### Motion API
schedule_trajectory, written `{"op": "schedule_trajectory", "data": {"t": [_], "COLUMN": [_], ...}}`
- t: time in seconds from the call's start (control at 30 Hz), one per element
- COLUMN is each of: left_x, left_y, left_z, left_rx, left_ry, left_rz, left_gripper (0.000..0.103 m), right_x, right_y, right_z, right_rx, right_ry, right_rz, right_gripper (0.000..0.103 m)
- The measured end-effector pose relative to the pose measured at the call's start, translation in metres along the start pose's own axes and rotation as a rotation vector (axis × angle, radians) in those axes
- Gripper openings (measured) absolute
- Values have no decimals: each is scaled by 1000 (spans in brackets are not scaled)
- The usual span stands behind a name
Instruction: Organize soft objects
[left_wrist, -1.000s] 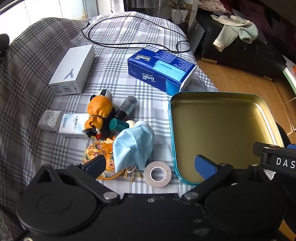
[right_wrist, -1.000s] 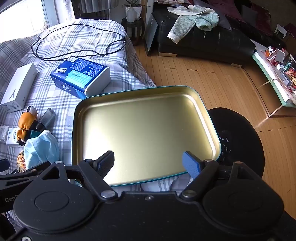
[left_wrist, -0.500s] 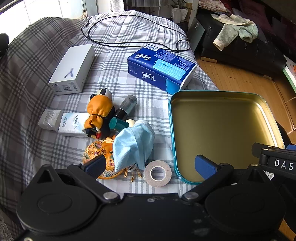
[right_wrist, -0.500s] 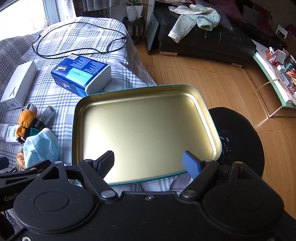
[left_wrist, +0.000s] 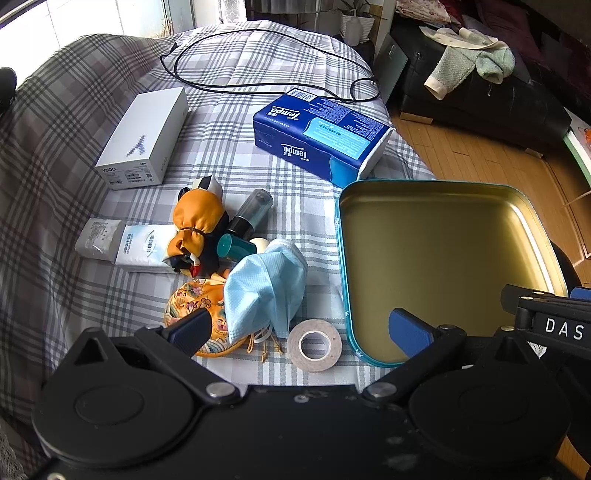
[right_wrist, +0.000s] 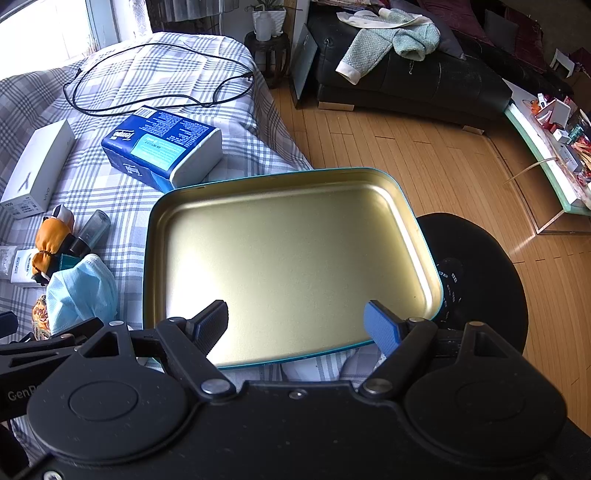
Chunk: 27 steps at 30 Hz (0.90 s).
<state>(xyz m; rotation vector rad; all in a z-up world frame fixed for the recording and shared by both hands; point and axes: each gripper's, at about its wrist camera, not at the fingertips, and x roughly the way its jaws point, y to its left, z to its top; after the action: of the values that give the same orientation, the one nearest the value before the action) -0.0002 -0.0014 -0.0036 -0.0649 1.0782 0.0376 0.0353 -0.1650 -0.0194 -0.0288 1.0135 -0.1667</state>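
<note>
My left claw (left_wrist: 301, 326) released over tape roll (left_wrist: 314, 345) and face mask (left_wrist: 264, 288), my right claw (right_wrist: 295, 326) released above tin tray (right_wrist: 410, 210), tape unseen there.

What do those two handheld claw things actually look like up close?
Both are matte black plastic. The left claw and the right claw each have two angled arms with silver pivot bolts, large round discs moulded into the body, and blue ribbed pads on the fingertips. White lettering "DAS" and "Gen" shows on the sides. No cables or sleeves are visible.

Face mask (left_wrist: 264, 291) covers pt of embroidered pouch (left_wrist: 195, 306); small print on white box (left_wrist: 144, 138) unreadable, maybe blurred.
</note>
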Motion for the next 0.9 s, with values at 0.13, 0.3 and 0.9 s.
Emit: {"op": "schedule_trajectory", "data": {"t": [0.13,0.3,0.9], "left_x": [0,0,-1], "left_y": [0,-2,-2], "left_z": [0,0,1], "left_rx": [2,5,7], "left_ry": [0,0,0], "left_rz": [1,2,0], "left_gripper": [102,102,102], "right_x": [0,0,1], "right_y": [0,0,0], "right_z": [0,-1,-1], "right_rx": [0,-1,-1], "right_ry": [0,1,4], "right_rz": [1,-1,-1], "right_gripper": [77,77,77]}}
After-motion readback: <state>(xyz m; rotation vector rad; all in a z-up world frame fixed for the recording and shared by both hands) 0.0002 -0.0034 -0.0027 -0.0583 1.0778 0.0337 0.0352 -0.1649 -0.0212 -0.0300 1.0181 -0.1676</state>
